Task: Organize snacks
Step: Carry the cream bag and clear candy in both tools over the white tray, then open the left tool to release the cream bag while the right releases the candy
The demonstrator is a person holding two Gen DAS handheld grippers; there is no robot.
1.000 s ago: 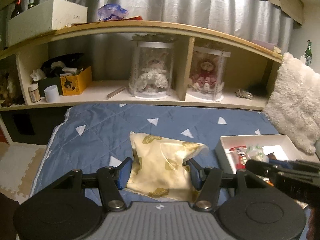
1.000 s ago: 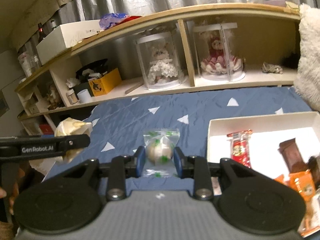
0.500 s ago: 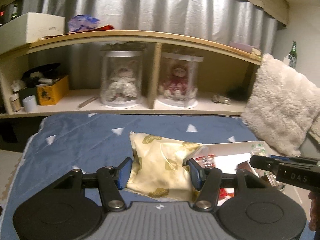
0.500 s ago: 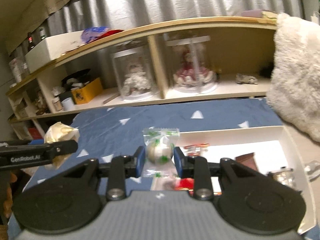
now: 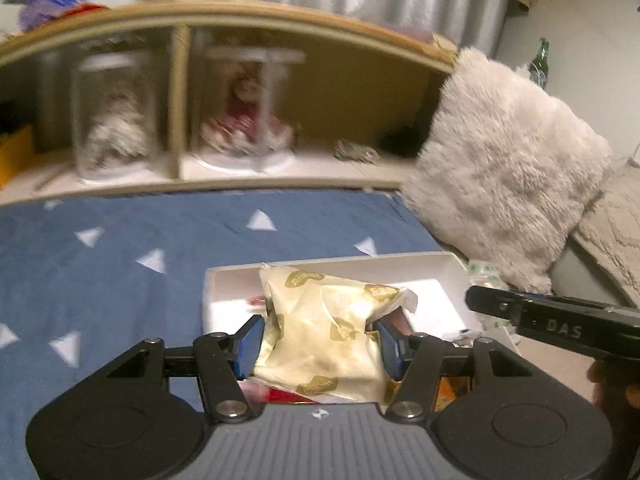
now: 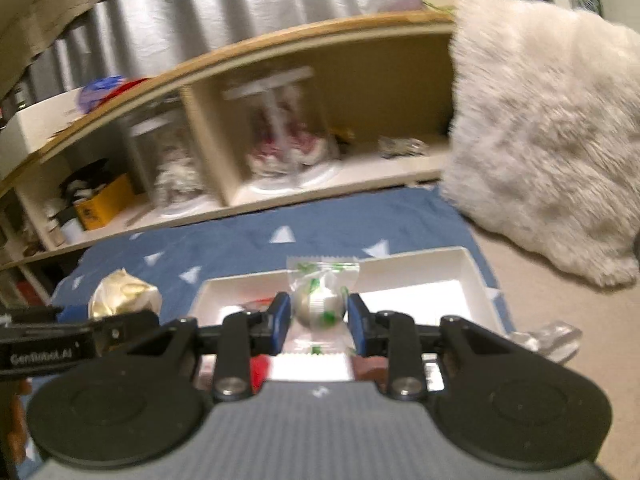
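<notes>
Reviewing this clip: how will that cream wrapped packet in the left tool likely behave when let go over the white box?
The cream packet looks soft: its wrapper creases where the left tool pinches it. It probably flops rather than rolls, landing in the white box.

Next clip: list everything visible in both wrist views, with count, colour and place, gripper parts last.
Snack pouch: 1, cream with gold logos, in left gripper, above tray.
Wrapped ball snack: 1, clear wrapper with green print, in right gripper, above tray.
Tray: 1, white, on bedspread, holding other snacks.
Bedspread: 1, blue with white triangles.
Doll display cases: 2, clear, on shelf.
Fluffy pillow: 1, off-white, right.
Bottle: 1, green, behind pillow.
Left gripper: shut on pouch.
Right gripper: shut on ball snack.
</notes>
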